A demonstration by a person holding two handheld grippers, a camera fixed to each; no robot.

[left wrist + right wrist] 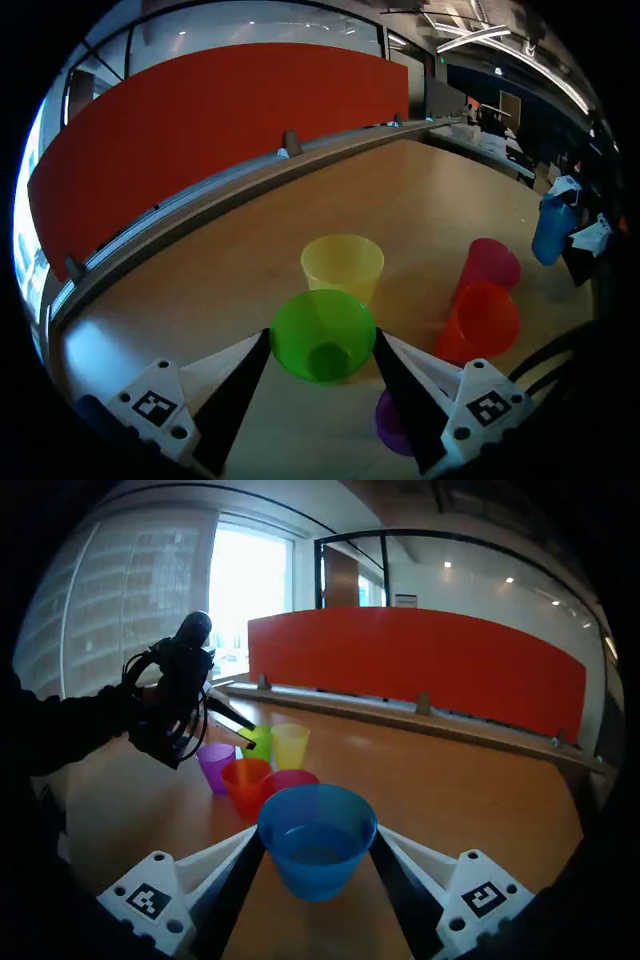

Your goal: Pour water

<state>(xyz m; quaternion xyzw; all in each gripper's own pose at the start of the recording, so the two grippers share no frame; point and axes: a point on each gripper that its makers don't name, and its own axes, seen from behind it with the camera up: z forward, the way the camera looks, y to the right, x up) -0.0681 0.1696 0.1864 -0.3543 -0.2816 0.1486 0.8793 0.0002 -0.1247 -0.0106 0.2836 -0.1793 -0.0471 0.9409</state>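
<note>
A hasty tilt risked a spill.
Your right tongs gripped the water-filled blue plastic cup; left tongs, the green plastic cup.

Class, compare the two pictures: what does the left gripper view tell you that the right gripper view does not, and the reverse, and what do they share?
Left gripper view: a close look down into the green cup between the left gripper's fingers. Right gripper view: water in the blue cup gripped by the right gripper, the hand holding the left gripper, and a bright window. Shared: the yellow cup, orange cup, magenta cup, purple cup, table and red partition.
</note>
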